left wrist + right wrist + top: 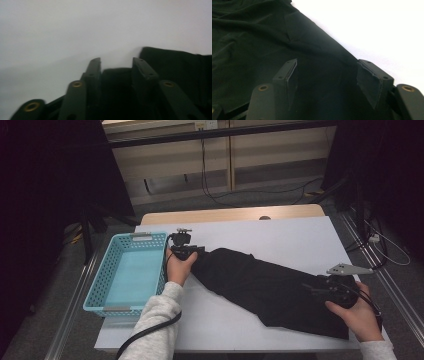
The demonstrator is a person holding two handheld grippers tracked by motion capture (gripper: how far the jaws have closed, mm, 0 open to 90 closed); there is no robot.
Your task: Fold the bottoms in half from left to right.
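A black cloth [270, 287] lies spread slantwise across the white table [280, 232]. My left gripper [192, 251] is at the cloth's upper left end. In the left gripper view its jaws stand partly apart, and an edge of the black cloth [116, 85] lies between them on the table. My right gripper [320, 287] rests over the cloth's lower right end. The right gripper view has my right gripper [327, 75] wide open above the black cloth [262, 37], with the cloth's edge running under the right jaw.
A light blue plastic basket [131, 239] stands at the table's left edge, close beside my left hand. The table's wooden far edge [230, 214] lies behind the white top. Cables trail on the floor beyond.
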